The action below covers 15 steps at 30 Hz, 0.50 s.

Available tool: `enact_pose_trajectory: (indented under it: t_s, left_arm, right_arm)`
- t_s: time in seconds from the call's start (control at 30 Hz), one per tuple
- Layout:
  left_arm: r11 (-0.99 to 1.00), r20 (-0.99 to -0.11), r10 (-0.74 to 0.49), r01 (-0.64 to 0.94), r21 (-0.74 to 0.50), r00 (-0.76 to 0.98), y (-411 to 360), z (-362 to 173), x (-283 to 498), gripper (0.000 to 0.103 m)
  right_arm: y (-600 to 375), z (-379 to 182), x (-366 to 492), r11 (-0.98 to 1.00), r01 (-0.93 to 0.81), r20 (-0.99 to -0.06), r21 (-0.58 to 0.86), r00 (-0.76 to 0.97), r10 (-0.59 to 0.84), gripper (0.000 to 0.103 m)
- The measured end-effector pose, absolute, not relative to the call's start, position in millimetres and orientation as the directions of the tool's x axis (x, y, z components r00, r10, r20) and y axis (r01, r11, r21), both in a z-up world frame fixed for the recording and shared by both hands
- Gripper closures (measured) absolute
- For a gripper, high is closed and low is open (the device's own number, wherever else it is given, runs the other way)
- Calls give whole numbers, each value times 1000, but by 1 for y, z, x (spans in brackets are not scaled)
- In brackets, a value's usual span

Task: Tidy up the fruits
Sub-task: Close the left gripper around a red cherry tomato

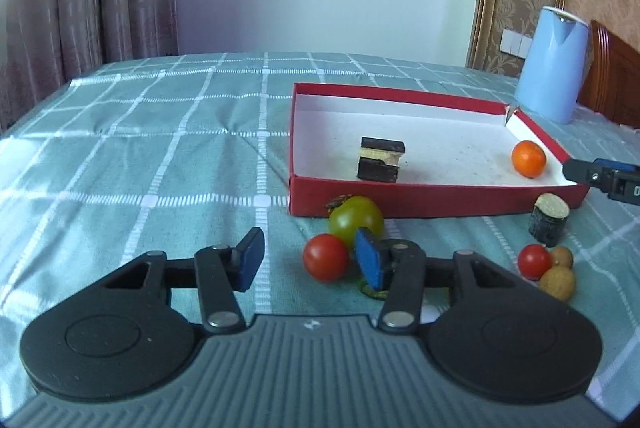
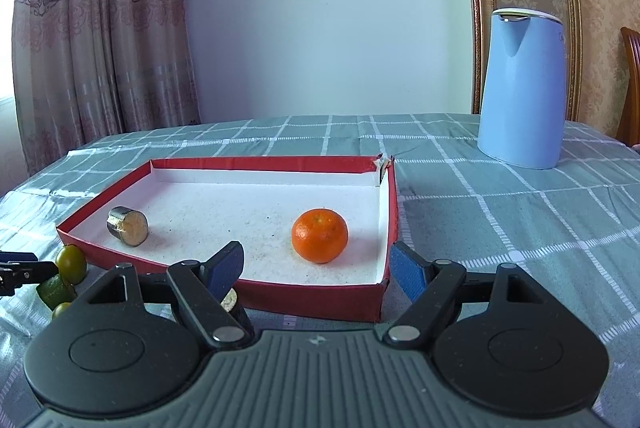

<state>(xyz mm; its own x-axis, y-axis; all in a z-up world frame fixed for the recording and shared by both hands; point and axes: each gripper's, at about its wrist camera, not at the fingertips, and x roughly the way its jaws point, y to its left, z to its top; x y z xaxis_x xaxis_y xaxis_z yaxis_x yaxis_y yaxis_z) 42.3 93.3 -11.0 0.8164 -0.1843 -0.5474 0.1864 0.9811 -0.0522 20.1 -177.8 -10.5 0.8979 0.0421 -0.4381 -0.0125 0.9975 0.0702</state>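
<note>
Orange (image 2: 319,236) round, glossy, inside red box (image 2: 312,294); green tomato (image 1: 355,218) outside, possibly unripe. Both jaws spread, empty.

1 orange (image 2: 319,235), 2 red tomatoes (image 1: 325,257), 1 green tomato (image 1: 355,217), 2 longans (image 1: 557,281), 2 cane pcs (image 1: 549,221), 1 box (image 1: 400,201), 1 kettle (image 2: 521,86).

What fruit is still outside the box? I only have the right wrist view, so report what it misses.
Observer: A red tomato lies on the cloth just in front of the green tomato.
Operator: Keep going. List the rest.
Observer: A second red tomato sits beside two tan round fruits, just in front of the dark cylinder, outside the box.
</note>
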Motion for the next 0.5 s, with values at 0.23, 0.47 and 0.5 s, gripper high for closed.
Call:
enact_pose_trajectory:
  t_s: [0.23,0.47,0.5]
  left_arm:
    - [963,-556,-267,236,-128,787,105,-14,41,74]
    - [957,-544,-283,270,-107,790,97,-14,34,81]
    - [955,-540,-293,269,-126,789,100,-14,34,82]
  right_arm:
    - [-177,-12,20,998,-18,-447,62,894,43,23]
    - [-178,-12,17,995,-47,-464,86,882,82,23]
    - [-178,-12,15,994,-57,-468,95,878,95,23]
